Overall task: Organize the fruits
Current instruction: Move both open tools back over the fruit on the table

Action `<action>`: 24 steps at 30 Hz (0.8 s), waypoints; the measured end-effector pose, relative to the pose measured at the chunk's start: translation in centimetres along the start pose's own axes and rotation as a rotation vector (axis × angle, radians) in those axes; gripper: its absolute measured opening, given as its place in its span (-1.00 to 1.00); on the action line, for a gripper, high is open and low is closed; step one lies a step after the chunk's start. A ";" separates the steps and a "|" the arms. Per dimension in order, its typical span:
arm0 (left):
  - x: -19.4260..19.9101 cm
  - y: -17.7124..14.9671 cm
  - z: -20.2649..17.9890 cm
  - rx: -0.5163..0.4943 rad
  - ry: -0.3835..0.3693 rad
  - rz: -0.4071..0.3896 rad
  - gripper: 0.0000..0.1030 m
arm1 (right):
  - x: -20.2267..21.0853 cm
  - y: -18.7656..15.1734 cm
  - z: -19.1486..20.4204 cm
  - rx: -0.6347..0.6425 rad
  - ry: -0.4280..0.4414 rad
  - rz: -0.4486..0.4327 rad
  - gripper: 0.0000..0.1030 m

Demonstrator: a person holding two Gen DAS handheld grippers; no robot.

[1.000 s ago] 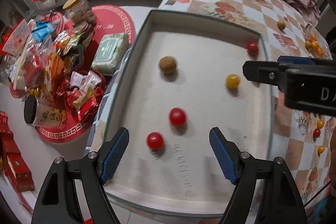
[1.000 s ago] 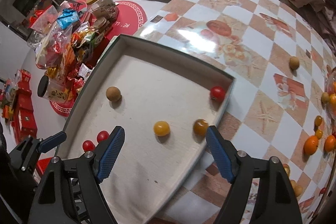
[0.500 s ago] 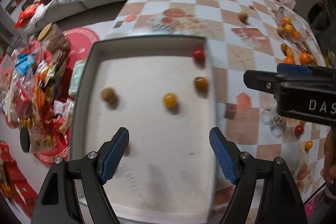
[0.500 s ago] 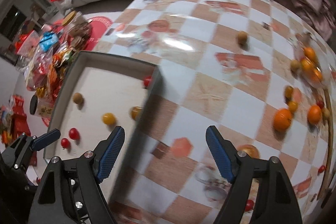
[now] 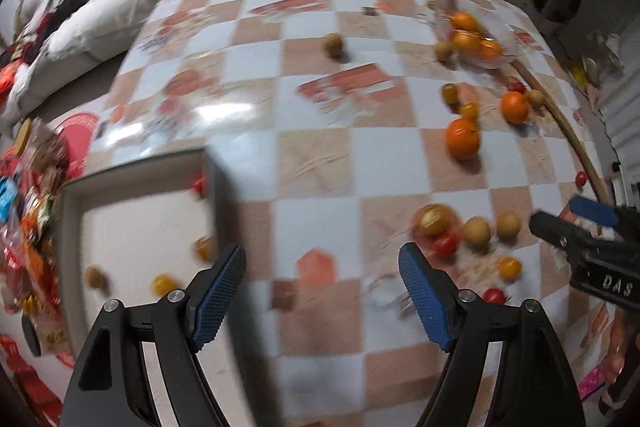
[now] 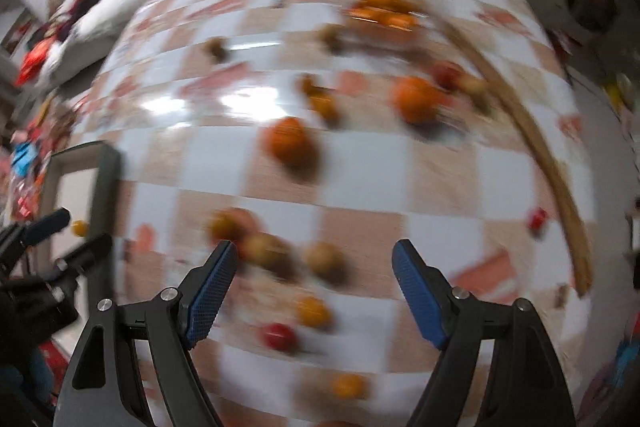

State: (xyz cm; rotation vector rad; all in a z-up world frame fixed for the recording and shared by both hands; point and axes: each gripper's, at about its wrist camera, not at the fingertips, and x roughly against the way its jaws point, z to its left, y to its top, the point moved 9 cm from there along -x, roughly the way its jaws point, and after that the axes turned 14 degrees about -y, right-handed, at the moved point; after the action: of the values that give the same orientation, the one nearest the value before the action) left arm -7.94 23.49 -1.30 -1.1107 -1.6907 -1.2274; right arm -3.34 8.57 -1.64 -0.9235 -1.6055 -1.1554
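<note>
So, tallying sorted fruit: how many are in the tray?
4: red fruit in the far right corner, orange-brown fruit by the right wall, yellow fruit and brown fruit nearer the camera. The left gripper may hide more.

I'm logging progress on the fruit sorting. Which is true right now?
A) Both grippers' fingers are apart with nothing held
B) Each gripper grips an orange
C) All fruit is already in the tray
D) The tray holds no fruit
A: the left gripper and the right gripper each show blue fingers spread wide with only the checkered table between them.
</note>
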 end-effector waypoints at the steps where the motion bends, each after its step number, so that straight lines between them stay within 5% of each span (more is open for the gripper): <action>1: -0.4 0.3 -0.5 -0.006 -0.004 0.002 0.54 | -0.4 -0.3 -1.6 -0.024 -0.018 0.007 0.60; 10: -4.8 4.8 -6.6 -0.077 -0.049 0.005 0.54 | -3.1 -1.7 -11.6 -0.203 -0.110 0.042 0.56; 24: -6.0 3.1 -5.6 -0.055 0.000 0.012 0.54 | -6.1 -1.7 -15.2 -0.283 -0.130 0.038 0.15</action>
State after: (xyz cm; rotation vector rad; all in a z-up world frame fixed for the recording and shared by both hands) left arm -2.53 17.30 -4.41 -1.1522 -1.6562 -1.2732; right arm 0.65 -6.84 -5.92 -1.2278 -1.5425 -1.3419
